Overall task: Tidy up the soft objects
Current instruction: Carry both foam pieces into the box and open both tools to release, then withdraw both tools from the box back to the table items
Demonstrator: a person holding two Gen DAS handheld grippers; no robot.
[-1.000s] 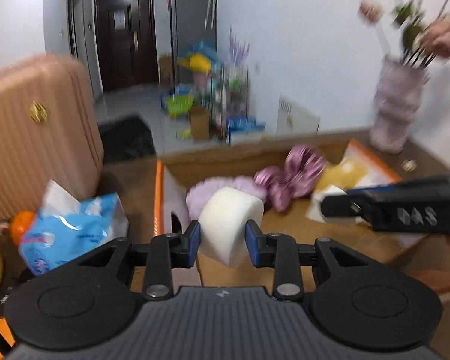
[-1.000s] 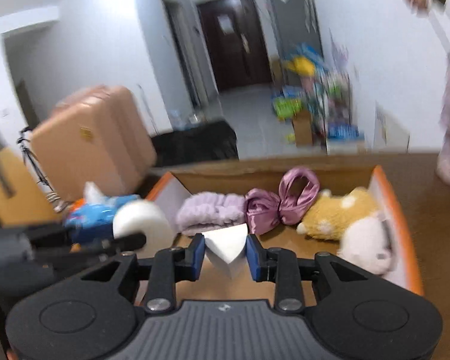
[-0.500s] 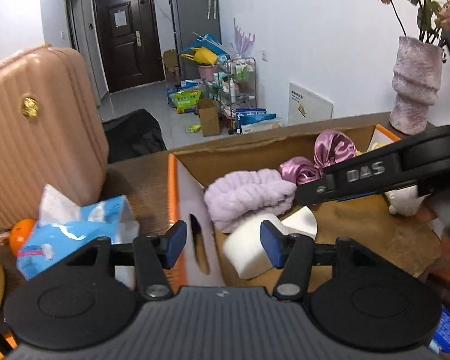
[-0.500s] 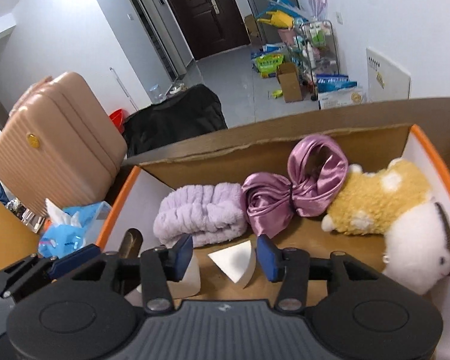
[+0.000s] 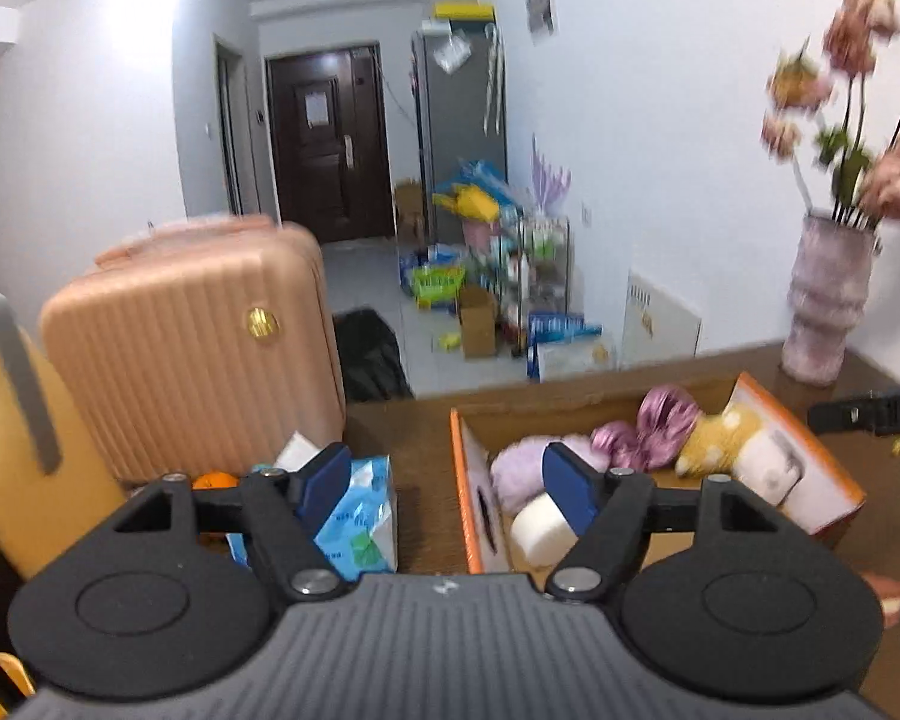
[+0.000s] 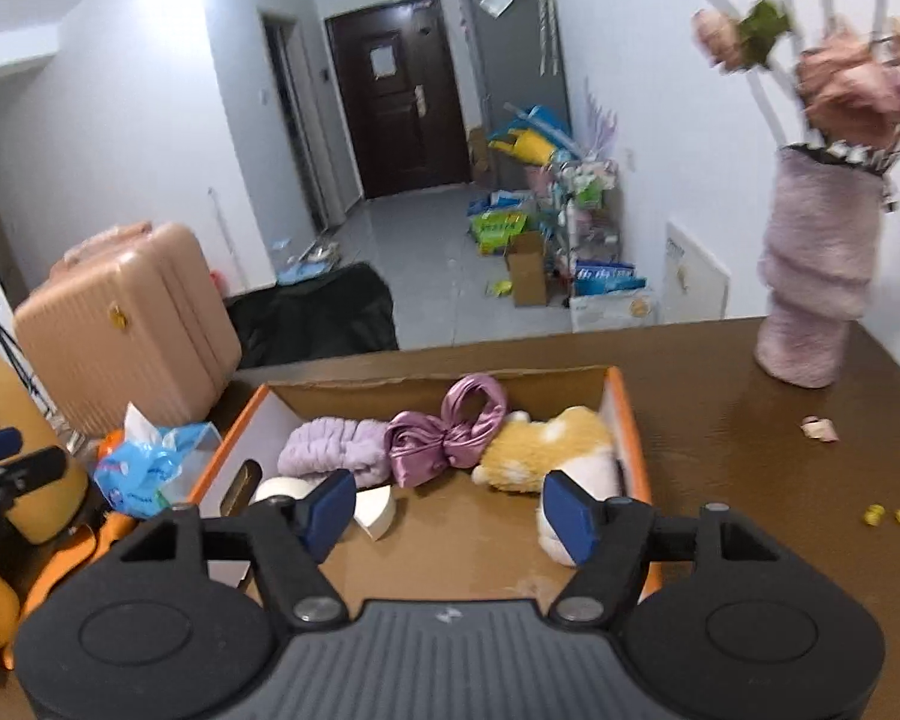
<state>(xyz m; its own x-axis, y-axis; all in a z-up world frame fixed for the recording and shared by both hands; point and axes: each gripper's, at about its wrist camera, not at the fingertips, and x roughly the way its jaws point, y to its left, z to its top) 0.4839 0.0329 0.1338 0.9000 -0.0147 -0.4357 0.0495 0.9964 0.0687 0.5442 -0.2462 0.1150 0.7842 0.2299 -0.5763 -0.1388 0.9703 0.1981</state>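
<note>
Two hand-held grippers hover above an orange-edged cardboard box (image 6: 627, 420) on a brown table (image 6: 750, 420). Left gripper (image 5: 447, 483): jaws opening, nothing between its blue pads. Right gripper (image 6: 450, 507): jaws likewise opening and empty. Inside the box, along the far wall from left to right, lie a lilac plush headband (image 6: 336, 447), a purple satin bow (image 6: 450, 432) and a yellow-and-white plush toy (image 6: 546, 447). A white sponge cylinder (image 5: 540, 525) and a white sponge wedge (image 6: 375, 510) rest on the box floor at its left end. A blue tissue pack (image 6: 144, 465) sits just outside the box's left wall; a pink vase (image 6: 816, 282) stands well apart to the right.
</note>
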